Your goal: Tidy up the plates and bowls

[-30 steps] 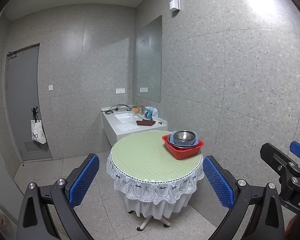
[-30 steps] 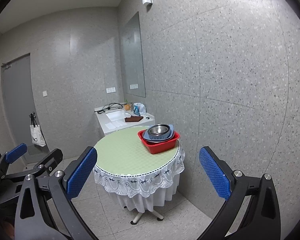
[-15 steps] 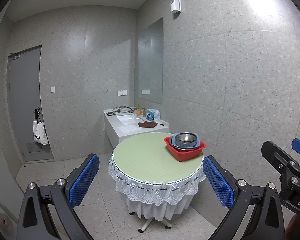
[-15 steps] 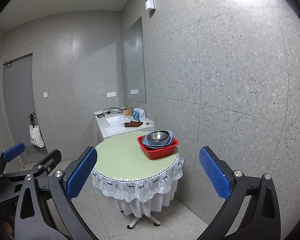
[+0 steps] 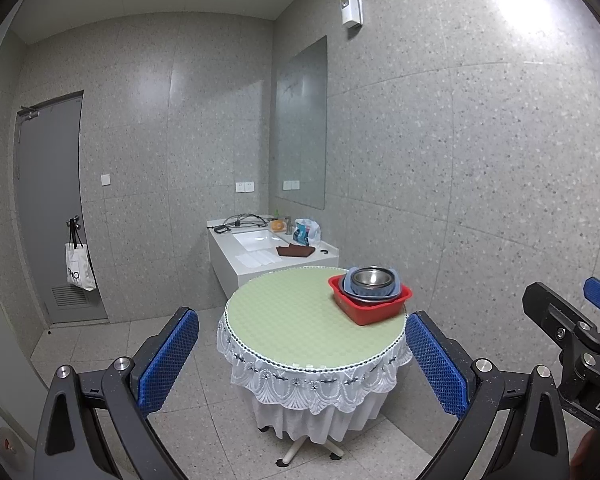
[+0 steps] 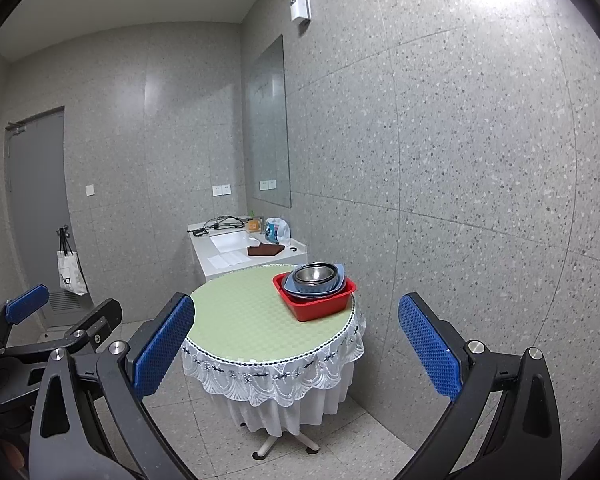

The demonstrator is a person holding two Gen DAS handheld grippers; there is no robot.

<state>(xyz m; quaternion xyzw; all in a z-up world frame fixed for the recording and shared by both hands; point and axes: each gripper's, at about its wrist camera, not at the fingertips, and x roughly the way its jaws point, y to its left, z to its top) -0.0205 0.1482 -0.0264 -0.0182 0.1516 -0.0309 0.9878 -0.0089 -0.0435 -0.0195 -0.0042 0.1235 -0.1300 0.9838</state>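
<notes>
A red basin (image 5: 374, 309) (image 6: 320, 305) stands at the right rim of a round table (image 5: 296, 320) (image 6: 240, 320) with a green top and a white lace skirt. In the basin lies a blue-grey plate (image 5: 396, 284) (image 6: 296, 288) with a steel bowl (image 5: 371, 278) (image 6: 314, 273) on it. My left gripper (image 5: 300, 364) is open and empty, well short of the table. My right gripper (image 6: 296, 354) is open and empty too, also short of the table.
A white sink counter (image 5: 260, 258) (image 6: 236, 254) stands behind the table against the wall, with cables, a brown cloth and a bag on it. A grey door (image 5: 48, 208) with a hanging tote bag is at the left. The wall runs close along the table's right side.
Both views have tilted up a little, so the table sits lower in frame. The table and basin look slightly nearer. Both grippers stay open.
</notes>
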